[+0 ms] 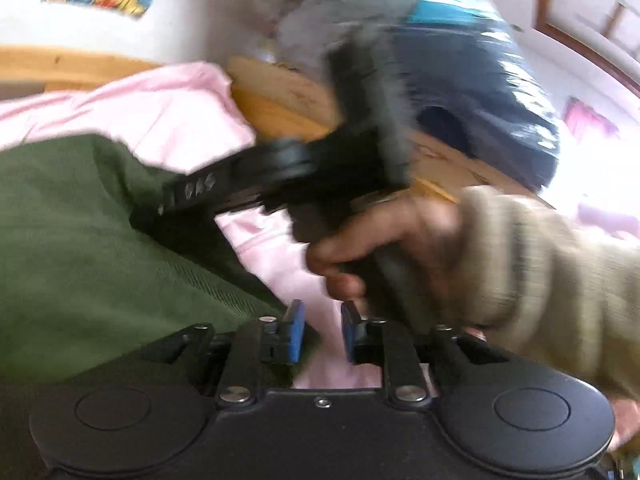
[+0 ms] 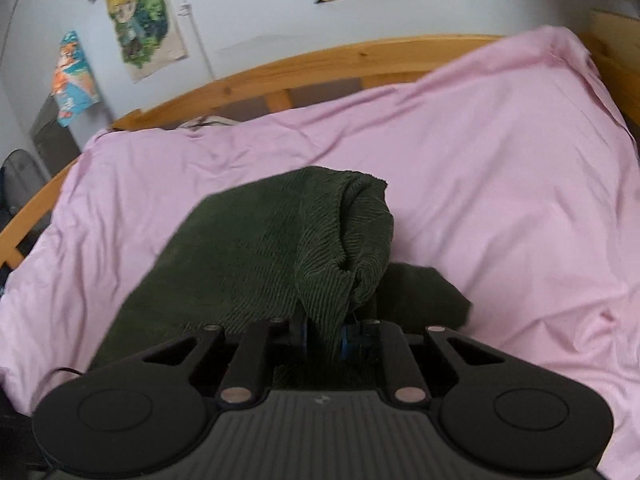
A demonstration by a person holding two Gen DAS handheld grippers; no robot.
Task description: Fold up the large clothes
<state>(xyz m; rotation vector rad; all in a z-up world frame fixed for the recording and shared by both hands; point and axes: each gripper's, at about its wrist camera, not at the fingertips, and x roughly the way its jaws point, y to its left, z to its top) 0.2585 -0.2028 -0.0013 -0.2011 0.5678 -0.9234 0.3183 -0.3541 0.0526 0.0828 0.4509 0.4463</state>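
Dk green ribbed garment, pink sheet, blue gripper pads.

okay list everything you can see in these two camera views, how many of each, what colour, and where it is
green garment: one, dark green ribbed, on the sheet, a fold of it lifted.
sheet: one, pink, spread over the bed.
bed frame: one, light wood, around the sheet.
posters: at least four, multicoloured, on the white wall behind the bed.
dark item: one, black, far left beside the bed; cannot tell what it is.
right gripper: one, black with blue pads, shut on the green garment.
left gripper: one, black with blue pads, open above the sheet, nothing between them.
right hand: one, beige knit sleeve, holding the right gripper's handle.
person's torso: blurred grey and blue clothing, upper right of the left wrist view.
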